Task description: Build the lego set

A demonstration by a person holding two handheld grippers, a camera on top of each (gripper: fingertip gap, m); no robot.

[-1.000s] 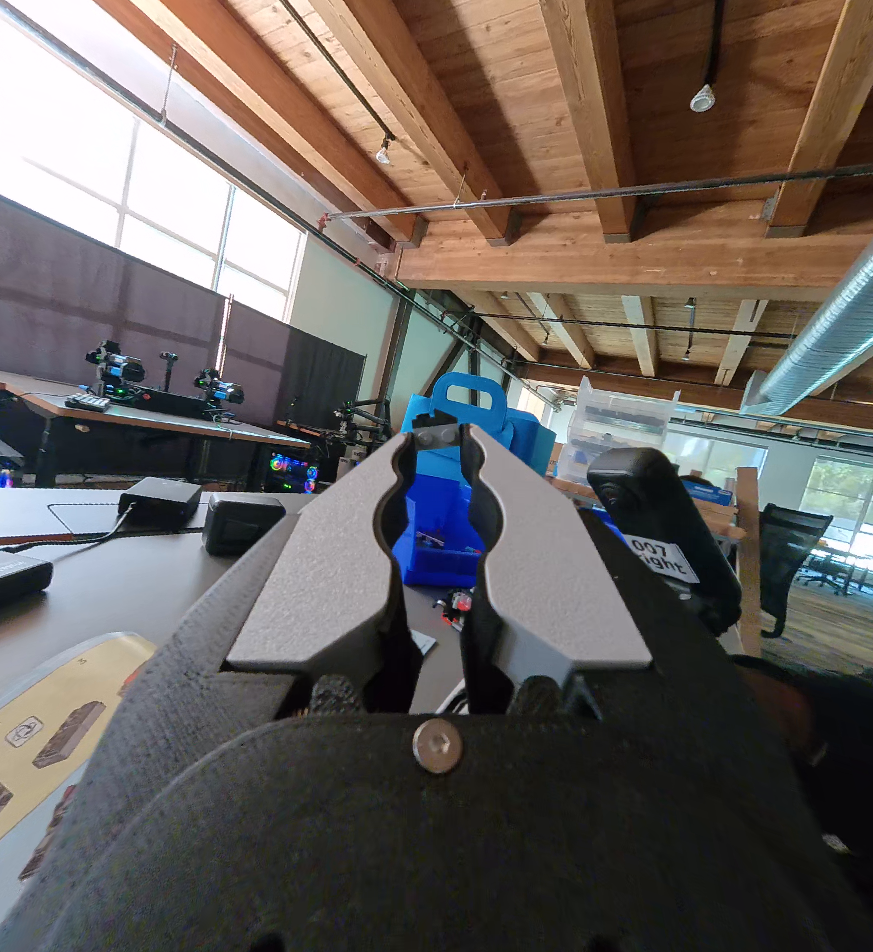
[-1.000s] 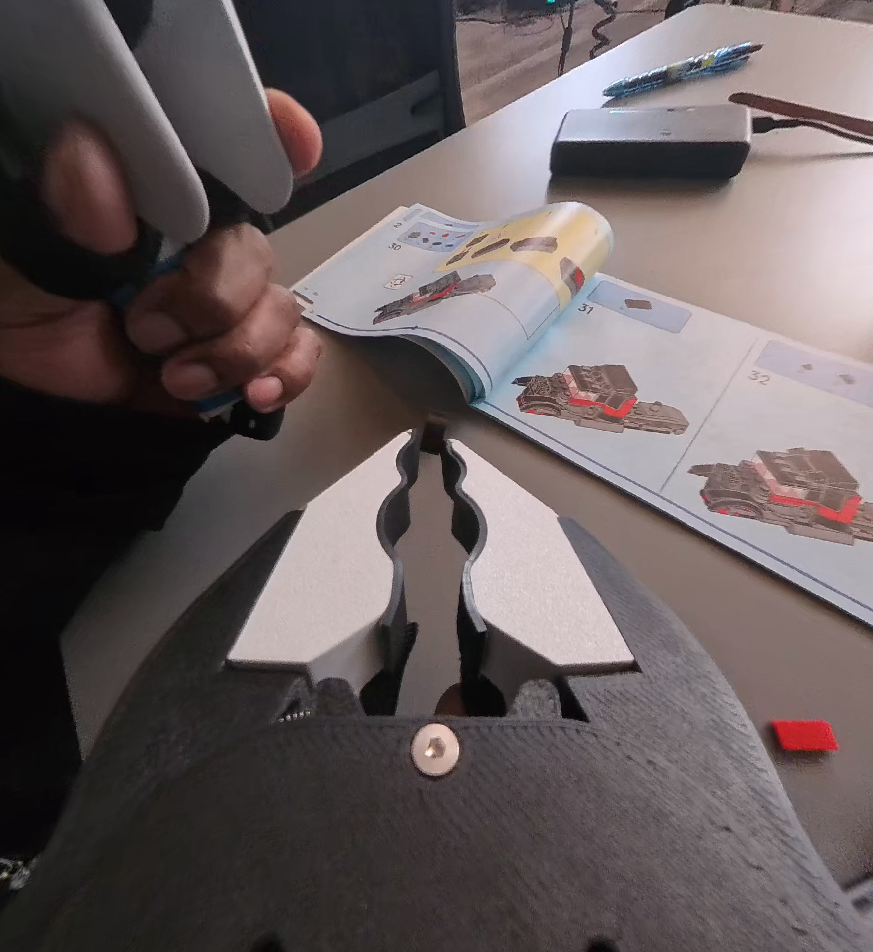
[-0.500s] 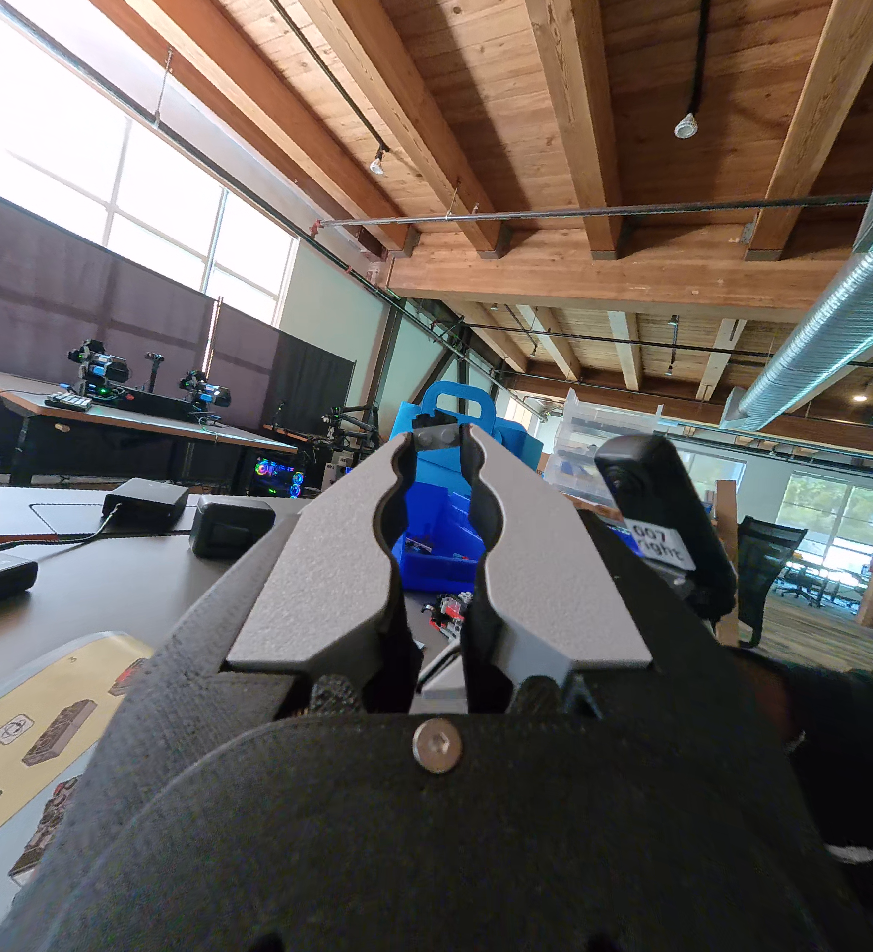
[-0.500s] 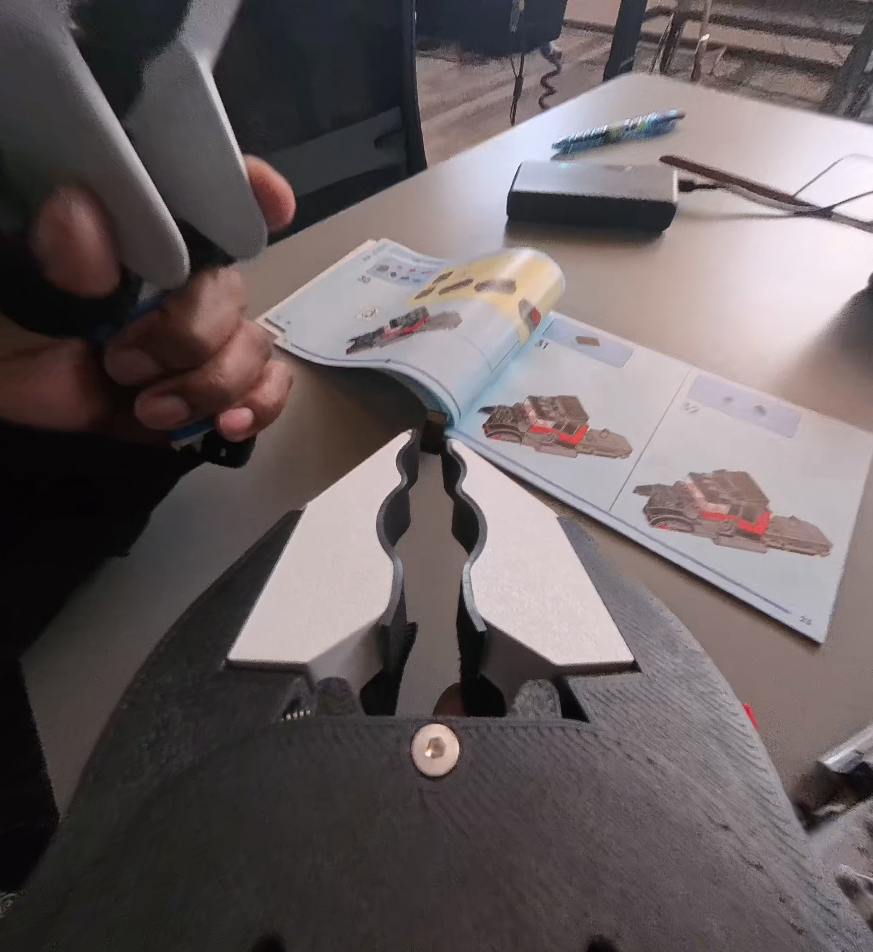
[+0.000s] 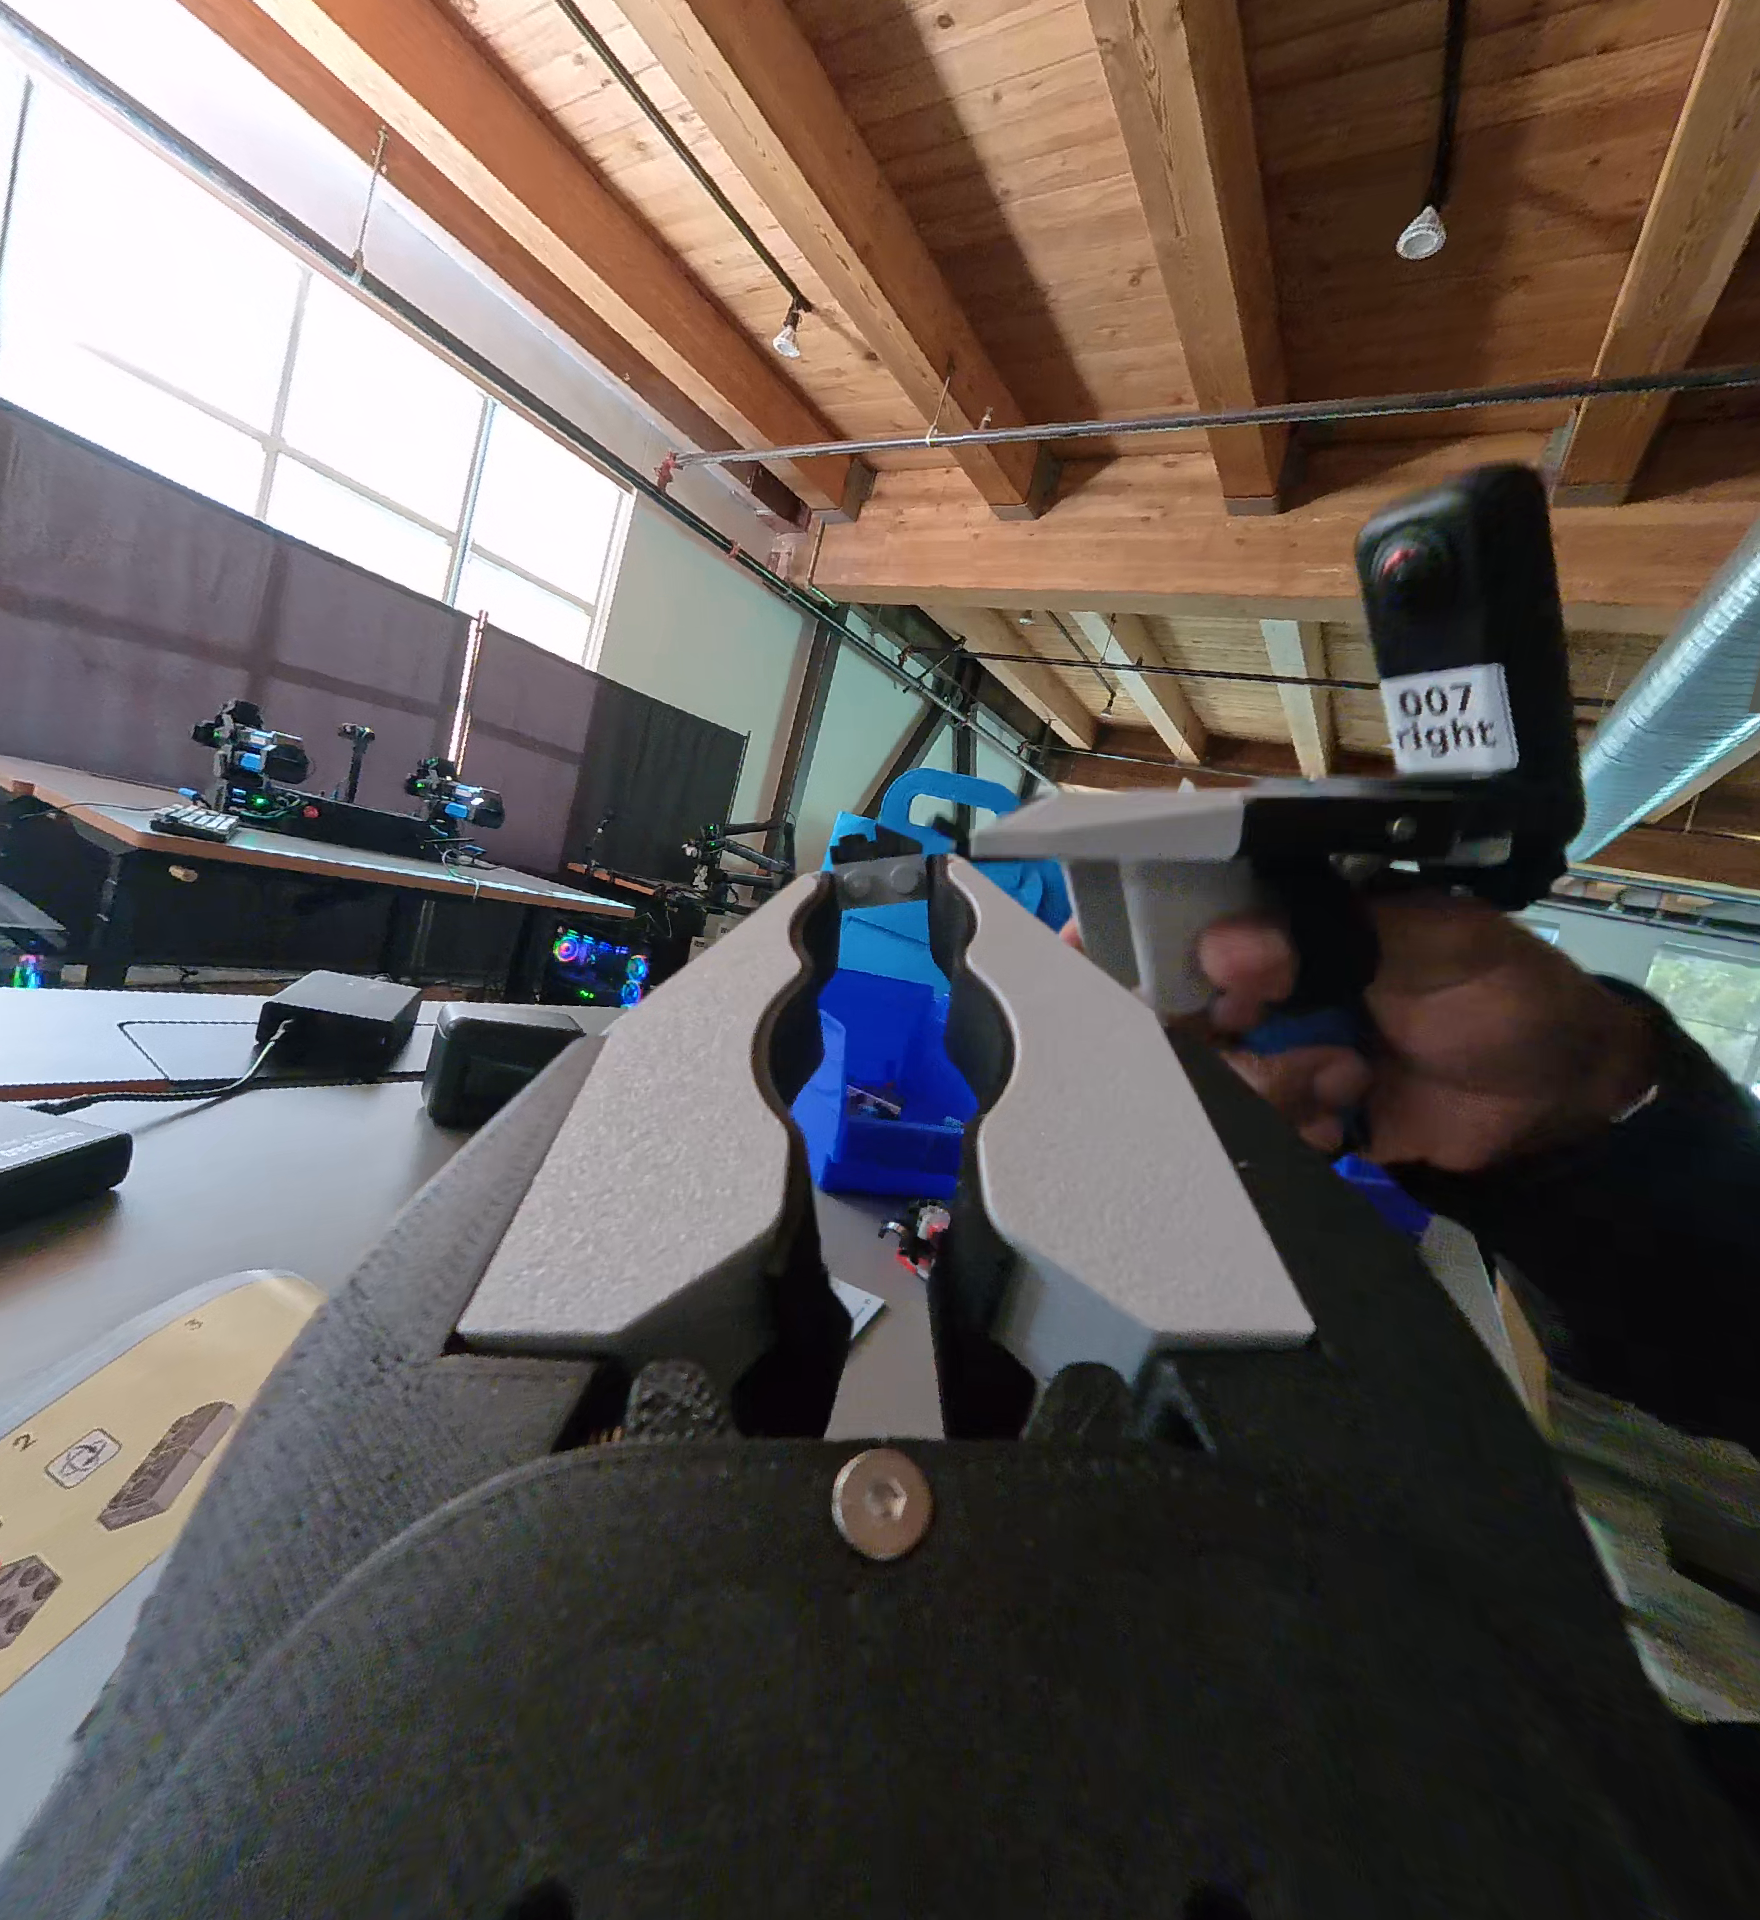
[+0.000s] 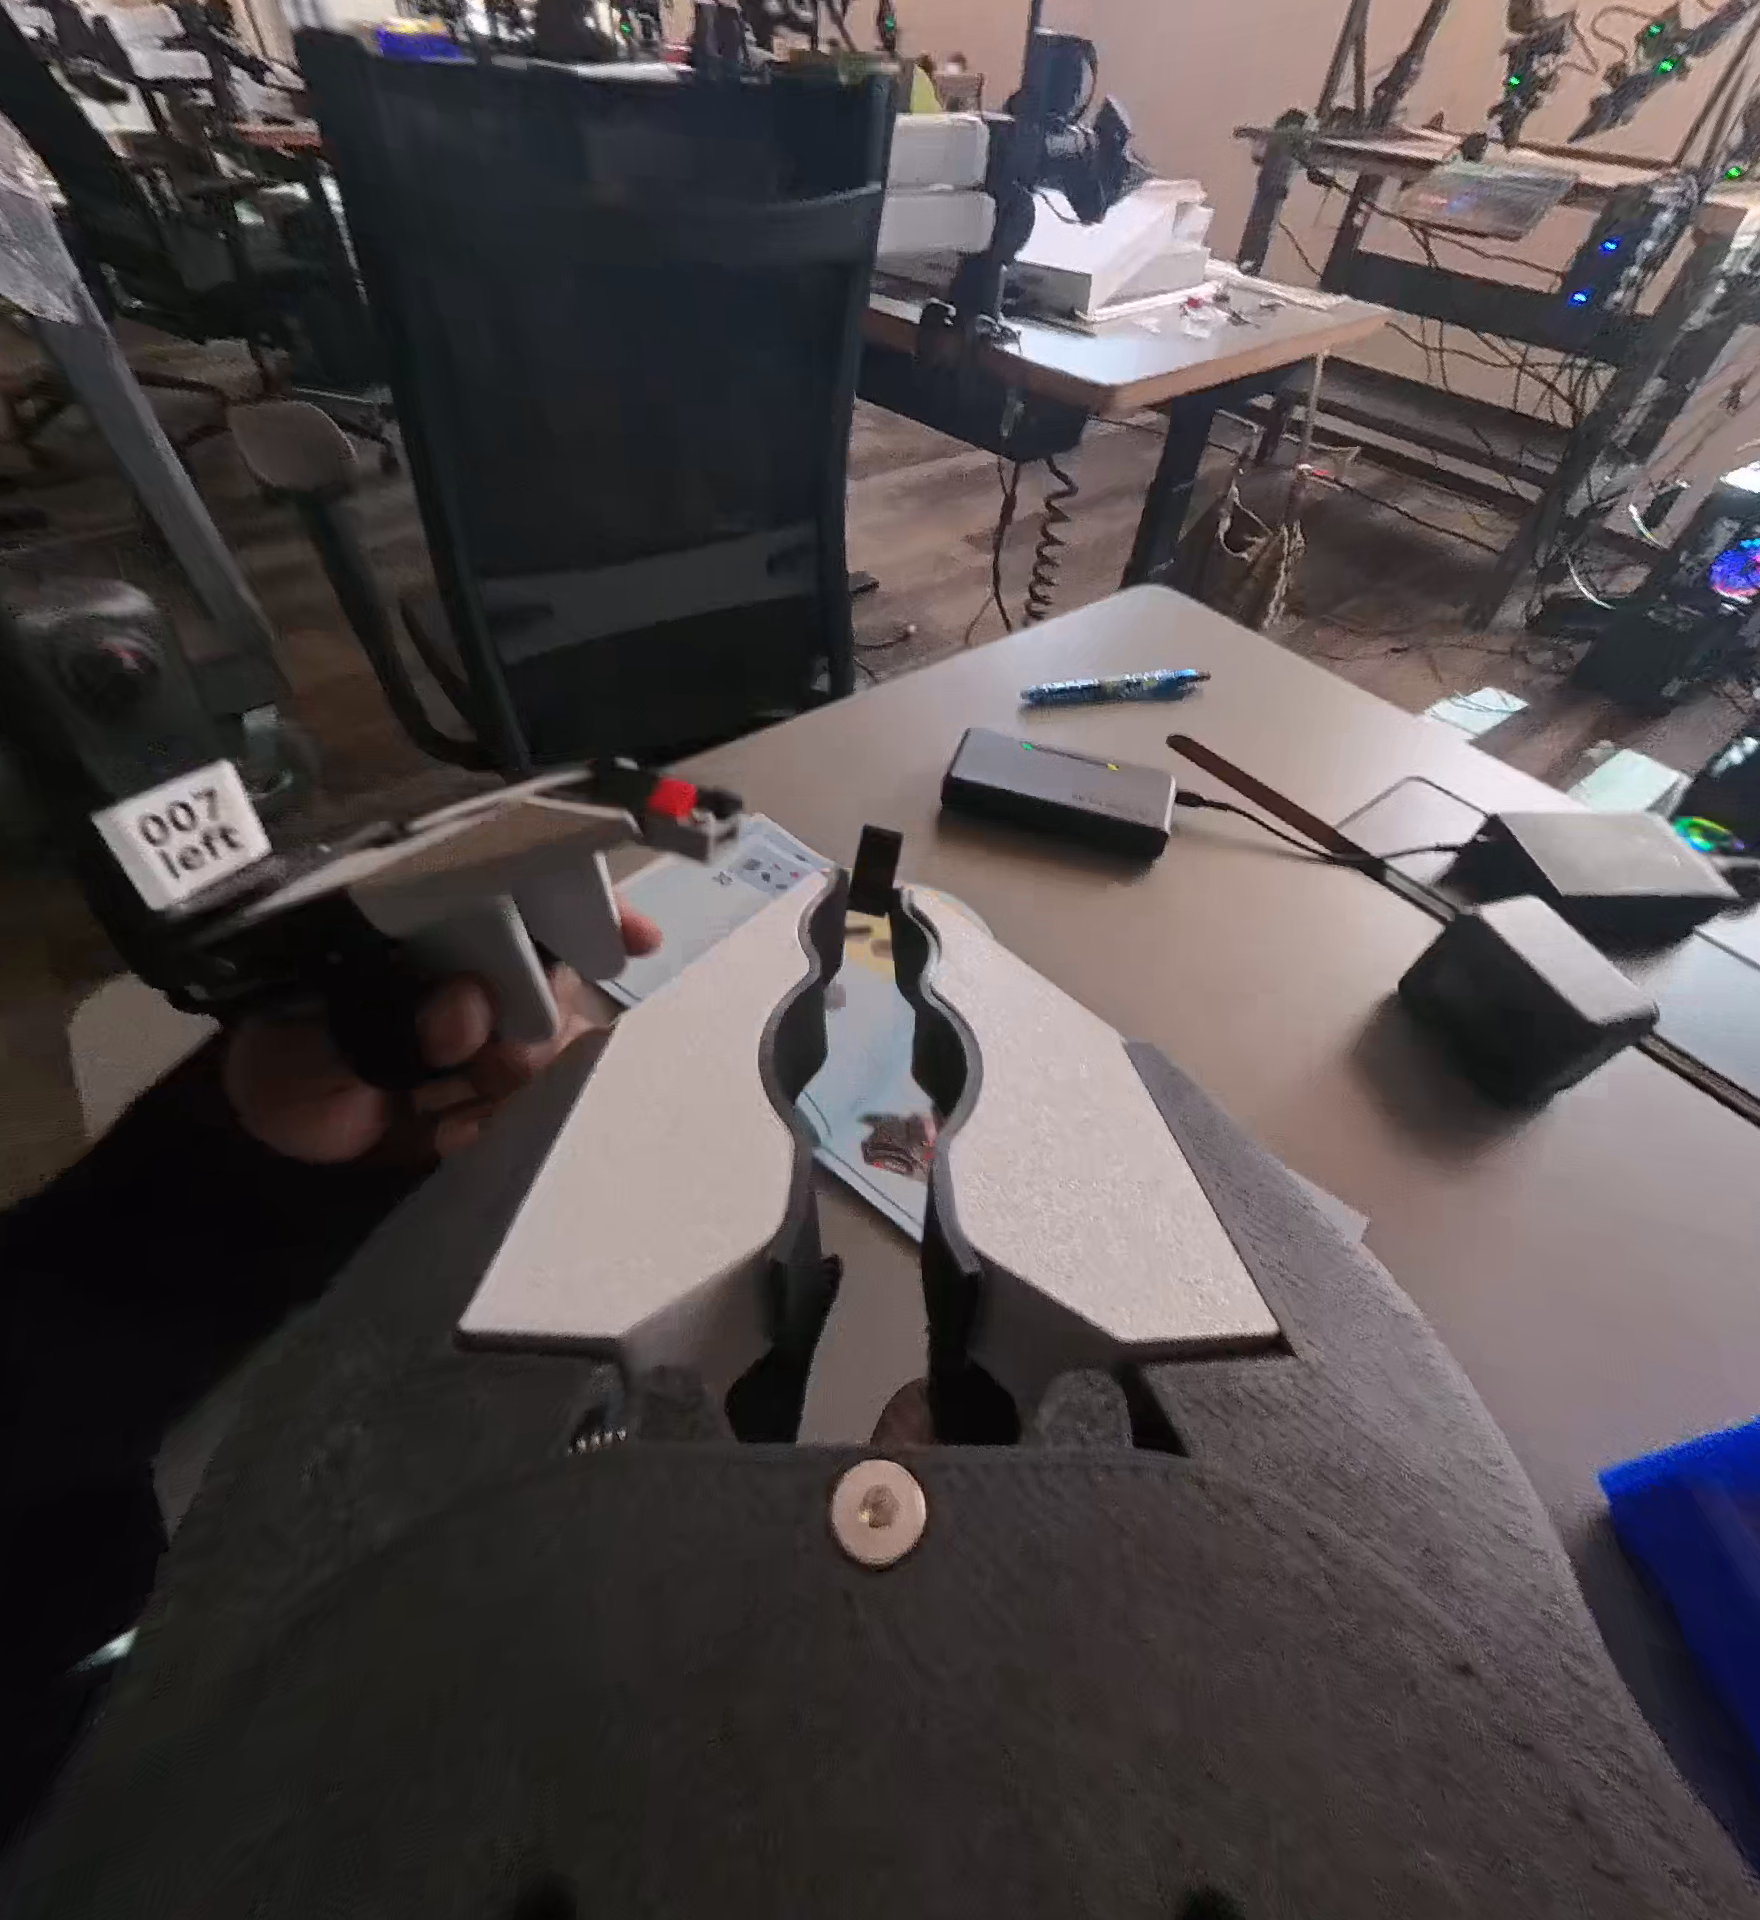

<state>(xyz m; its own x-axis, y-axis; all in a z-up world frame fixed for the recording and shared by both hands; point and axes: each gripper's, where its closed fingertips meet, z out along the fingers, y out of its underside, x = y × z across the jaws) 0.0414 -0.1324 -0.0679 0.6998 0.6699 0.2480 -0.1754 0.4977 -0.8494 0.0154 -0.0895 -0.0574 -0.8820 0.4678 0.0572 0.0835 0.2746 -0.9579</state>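
Note:
My left gripper [image 5: 884, 885] is shut on a small grey lego assembly [image 5: 886, 881]. In the right wrist view this assembly [image 6: 687, 816] is grey with a red piece on top, at the left gripper's tips [image 6: 637, 812]. My right gripper [image 6: 874, 883] is shut on a small black lego piece [image 6: 876, 862], held upright just right of the left gripper's assembly, with a small gap. In the left wrist view the right gripper [image 5: 985, 836] is held level in a hand, its tips close to the grey assembly. Both are held above the table.
The open instruction booklet [image 6: 860, 1039] lies under the grippers; it also shows in the left wrist view [image 5: 76, 1455]. A blue parts bin [image 5: 881, 1101] stands beyond, with a small lego model [image 5: 920, 1231] before it. A power bank [image 6: 1058, 795], pen [image 6: 1115, 686], black boxes [image 6: 1525, 997] and chair [image 6: 627, 364] are around. My right fingertips sit around 6 cm from my left ones.
The right gripper has lifted from above the booklet and swung up level with the left gripper. Its black piece now sits close to the left gripper's assembly. Both stayed shut.

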